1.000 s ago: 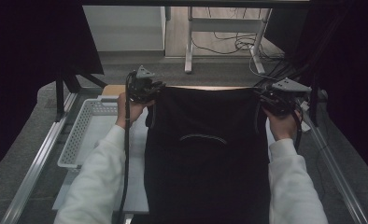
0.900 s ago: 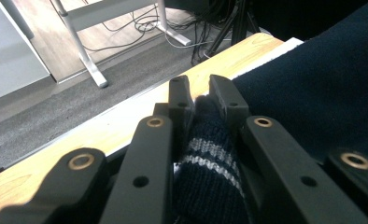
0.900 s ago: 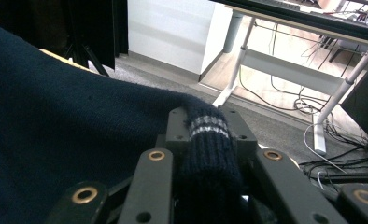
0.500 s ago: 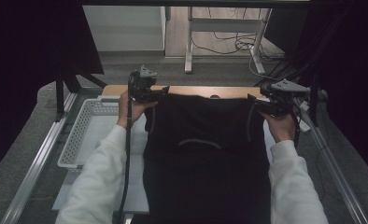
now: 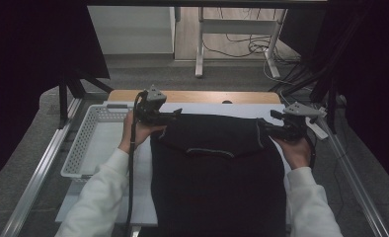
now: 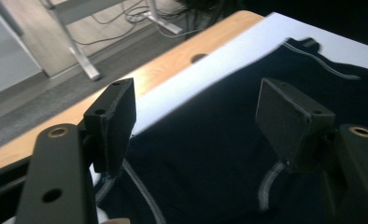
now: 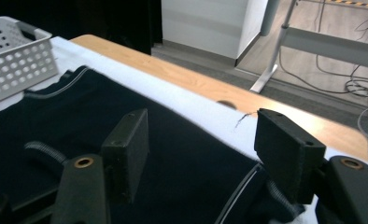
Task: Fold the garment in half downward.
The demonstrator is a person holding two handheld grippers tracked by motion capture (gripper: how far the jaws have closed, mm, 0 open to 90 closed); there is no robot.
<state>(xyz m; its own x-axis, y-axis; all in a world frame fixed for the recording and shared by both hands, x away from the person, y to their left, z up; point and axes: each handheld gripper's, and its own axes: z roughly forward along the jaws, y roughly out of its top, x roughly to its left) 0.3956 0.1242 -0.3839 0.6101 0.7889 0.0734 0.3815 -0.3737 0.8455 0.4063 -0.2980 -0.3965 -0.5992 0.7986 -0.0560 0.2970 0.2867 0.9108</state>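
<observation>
Two grippers sit at the far corners of the dark garment [image 5: 217, 173], which lies flat on the white mat [image 5: 143, 163] in front of you, its far edge toward 12 o'clock and its near part running off toward 6. Your left gripper [image 5: 175, 113] is at about 10 o'clock of the cloth, at its far left corner; your right gripper [image 5: 267, 127] is at about 2 o'clock, at the far right corner. In the left gripper view [image 6: 198, 126] your jaws have just been opening and stand well apart, with the cloth beneath the gap and neither pad pressing on it. In the right gripper view [image 7: 203, 140] the jaws have likewise just been opening; they stand wide, with the garment's striped edge below them, ungripped. At 9 o'clock, beside the garment, stands the white perforated basket [image 5: 86, 143].
</observation>
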